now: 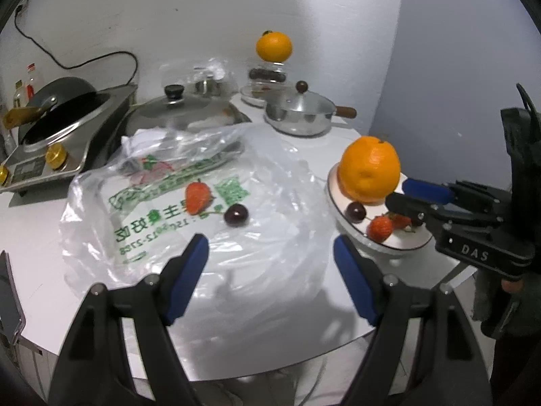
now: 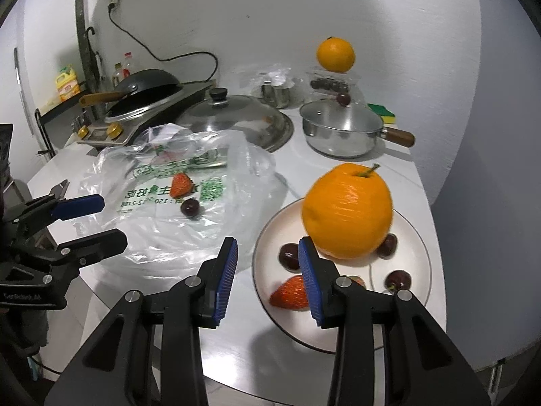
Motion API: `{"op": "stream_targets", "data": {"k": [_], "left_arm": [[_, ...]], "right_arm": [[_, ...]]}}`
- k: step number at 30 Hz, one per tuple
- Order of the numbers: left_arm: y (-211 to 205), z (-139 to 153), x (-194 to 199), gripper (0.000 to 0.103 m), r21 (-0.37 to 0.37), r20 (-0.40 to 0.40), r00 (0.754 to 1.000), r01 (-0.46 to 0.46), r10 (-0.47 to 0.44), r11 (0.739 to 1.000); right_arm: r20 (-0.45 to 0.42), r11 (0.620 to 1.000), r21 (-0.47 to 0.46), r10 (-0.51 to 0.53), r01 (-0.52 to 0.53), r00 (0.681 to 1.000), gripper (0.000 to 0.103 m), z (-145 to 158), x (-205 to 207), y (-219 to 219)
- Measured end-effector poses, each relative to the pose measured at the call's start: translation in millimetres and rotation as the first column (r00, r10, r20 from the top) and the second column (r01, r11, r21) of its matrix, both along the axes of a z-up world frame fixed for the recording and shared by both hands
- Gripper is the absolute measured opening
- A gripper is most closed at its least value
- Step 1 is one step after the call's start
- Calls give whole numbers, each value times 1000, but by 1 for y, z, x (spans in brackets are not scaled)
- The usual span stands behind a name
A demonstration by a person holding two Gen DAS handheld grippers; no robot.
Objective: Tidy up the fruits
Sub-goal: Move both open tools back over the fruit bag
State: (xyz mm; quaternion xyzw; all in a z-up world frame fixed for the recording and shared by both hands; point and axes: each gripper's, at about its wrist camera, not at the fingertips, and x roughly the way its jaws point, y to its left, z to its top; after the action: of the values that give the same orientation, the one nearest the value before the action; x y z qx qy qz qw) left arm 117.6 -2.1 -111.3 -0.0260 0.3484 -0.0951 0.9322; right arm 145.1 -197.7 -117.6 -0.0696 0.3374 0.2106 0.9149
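A white plate (image 2: 417, 247) at the right holds a big orange (image 2: 348, 209), several dark cherries (image 2: 289, 256) and a strawberry (image 2: 290, 294). My right gripper (image 2: 267, 242) hovers at the plate's left rim, jaws narrowly open with nothing between them. On a clear printed plastic bag (image 1: 270, 196) lie a loose strawberry (image 1: 197, 196) and a cherry (image 1: 236, 215). My left gripper (image 1: 269, 240) stands wide open over the near part of the bag, short of both fruits. In the left wrist view the right gripper (image 1: 402, 194) reaches over the plate (image 1: 405, 242) beside the orange (image 1: 368, 172).
Behind the bag lie a large steel lid (image 2: 236, 118) and a lidded saucepan with a wooden handle (image 2: 341, 132). An induction cooker with a wok (image 2: 145, 91) stands back left. A second orange (image 2: 335, 54) sits on a clear box by the wall. The table's rounded edge runs close below both grippers.
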Motion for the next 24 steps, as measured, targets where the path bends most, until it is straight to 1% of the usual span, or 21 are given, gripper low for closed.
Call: {"op": "stream_targets", "data": {"k": [12,13,14,15,24], "left_arm": [[26,-4,-2,78,1,-10,998,-63,63,998],[29,-4,-2,78,1,-10,998,-67,67,998],[31,-4,-2,78,2,-10,997,-71,71,997],[33,-4,-1,78,3,-9,997,-76,76,997],[57,-6,4,78,-1,-4,993,-119,119,993]], "right_arm": [[-10,998,-3,61,-62,998,41,-3,5,34],[-10,998,-2,65,-65,998,44,-3,5,36],[-10,998,-2,69,-69,998,48,-3,6,39],[-10,997,-1,74,-74,997,49,-4,6,41],[-19,994,-11,109,-109,994,50,-5,14,66]]}}
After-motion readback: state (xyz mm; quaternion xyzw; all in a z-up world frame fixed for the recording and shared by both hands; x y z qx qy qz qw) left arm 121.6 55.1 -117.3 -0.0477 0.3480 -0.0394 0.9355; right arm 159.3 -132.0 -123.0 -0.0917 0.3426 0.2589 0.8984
